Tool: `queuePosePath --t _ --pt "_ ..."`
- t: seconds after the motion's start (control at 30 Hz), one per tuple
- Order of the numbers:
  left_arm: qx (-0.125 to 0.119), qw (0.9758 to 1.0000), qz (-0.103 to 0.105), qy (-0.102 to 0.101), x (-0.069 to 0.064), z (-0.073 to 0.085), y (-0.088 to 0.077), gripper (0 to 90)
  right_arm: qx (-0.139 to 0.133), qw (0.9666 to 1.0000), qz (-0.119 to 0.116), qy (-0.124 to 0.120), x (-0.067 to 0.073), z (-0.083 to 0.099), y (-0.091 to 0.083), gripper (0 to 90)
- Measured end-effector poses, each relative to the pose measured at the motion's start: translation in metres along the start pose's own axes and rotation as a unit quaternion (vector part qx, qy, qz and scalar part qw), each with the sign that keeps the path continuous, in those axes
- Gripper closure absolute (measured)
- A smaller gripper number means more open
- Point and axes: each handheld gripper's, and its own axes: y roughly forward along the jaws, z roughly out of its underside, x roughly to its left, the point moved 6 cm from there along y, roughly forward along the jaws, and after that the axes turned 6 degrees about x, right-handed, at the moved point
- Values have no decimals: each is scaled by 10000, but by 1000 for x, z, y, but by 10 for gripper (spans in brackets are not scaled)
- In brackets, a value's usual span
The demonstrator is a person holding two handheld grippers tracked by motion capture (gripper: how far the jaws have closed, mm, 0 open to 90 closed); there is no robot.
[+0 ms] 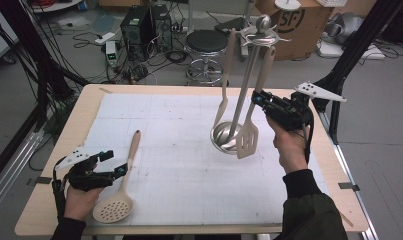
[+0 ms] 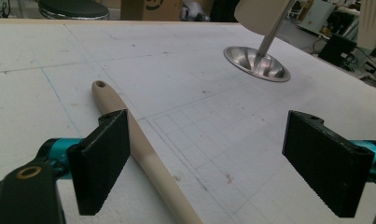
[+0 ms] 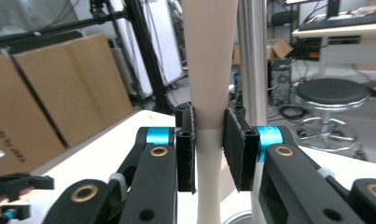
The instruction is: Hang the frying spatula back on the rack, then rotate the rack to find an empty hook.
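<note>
White gridded table point(image 1: 179, 180): right gripper point(image 3: 209, 149) clamps the hanging slotted spatula's handle point(image 3: 209, 70); left gripper point(image 2: 209, 158) gapes wide, holding nothing, beside the skimmer handle point(image 2: 143, 149).

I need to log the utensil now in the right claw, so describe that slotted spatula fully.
The slotted spatula looks like beige plastic, with a long narrow handle widening into a flat blade cut by slots. It hangs upright, blade down, beside the steel pole of the utensil stand, over its round metal base. The right claw is shut on the handle, one black pad pressing each side. Whether its top end is on a hook cannot be told.
</note>
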Motion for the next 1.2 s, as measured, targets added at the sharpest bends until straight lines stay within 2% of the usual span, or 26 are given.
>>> queuePosePath --t 0.07,0.17,0.27,0.43,0.6,0.73,0.8,0.9,1.03,1.1,1.2 --pt "0 10000 -2 -4 0 0 0 159 -46 10000 45 -1 -1 0 1 707" --pt "-13 10000 0 -4 0 0 -1 159 -146 9997 27 185 -5 0 -1 600" --pt "-25 10000 -15 -20 0 0 -1 159 -258 9988 -113 395 -8 2 -4 572" --pt "-8 10000 -17 4 0 0 -2 159 -465 9978 -118 448 -15 7 -11 495" --pt "1 10000 -23 -2 0 0 -1 159 -782 9952 -146 574 -20 7 -19 442" --pt "-11 10000 1 0 -1 -1 1 159 -1091 9919 -134 640 -23 4 -25 438" --pt "10 10000 1 21 -2 -1 2 159 -1166 9911 -122 631 -23 2 -28 438" --pt "1 10000 10 22 -1 -2 2 159 -1262 9887 -198 785 -24 1 -30 436" --pt "-42 10000 20 11 -1 -3 3 159 -1418 9859 -234 855 -25 -1 -32 416" --pt "-31 10000 19 -9 0 -3 4 159 -1505 9847 -263 836 -24 -5 -33 382" --pt "-26 10000 27 -2 1 -3 4 159 -1724 9815 -300 771 -21 -12 -34 427"
